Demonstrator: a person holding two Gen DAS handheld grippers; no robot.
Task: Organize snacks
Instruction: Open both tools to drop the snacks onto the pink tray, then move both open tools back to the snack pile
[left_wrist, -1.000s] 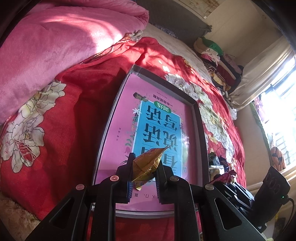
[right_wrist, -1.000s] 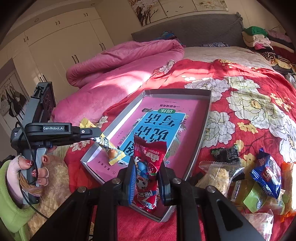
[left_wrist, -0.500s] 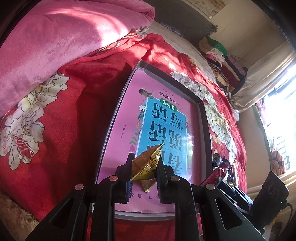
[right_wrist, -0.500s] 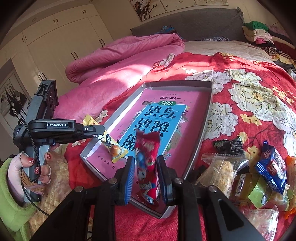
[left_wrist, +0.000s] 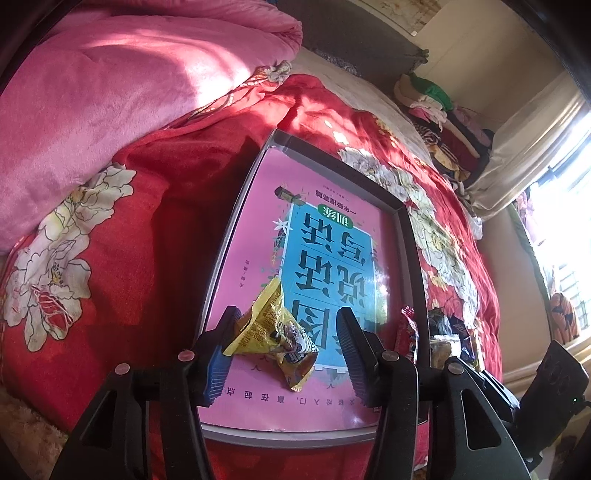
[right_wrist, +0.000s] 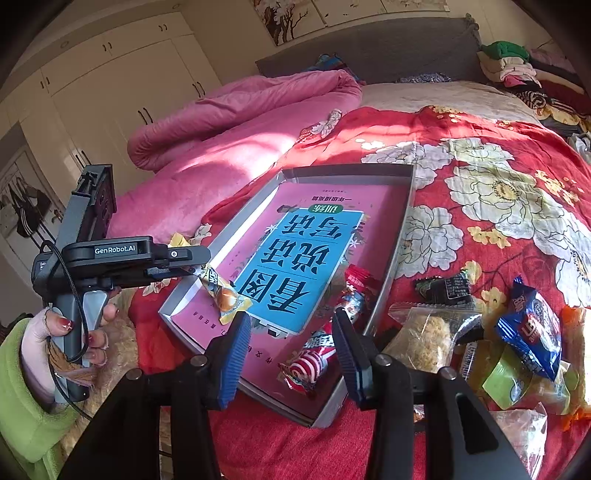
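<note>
A grey shallow tray lies on the red flowered bedspread with a pink and blue book cover inside it. My left gripper hovers over the tray's near end with its jaws opening. A yellow snack packet lies loose between them on the cover. My right gripper is over the tray's near right corner, jaws also opening. A red snack packet rests on the tray between its fingers, unpressed.
Several loose snacks lie on the bedspread right of the tray: a blue packet, a clear bag of yellow cake, a black packet. A pink quilt is heaped at the left. A hand in a green sleeve holds the left gripper.
Both grippers went from shut on their packets to jaws apart. The yellow packet dropped flat onto the book cover. The red packet fell over onto the tray.
</note>
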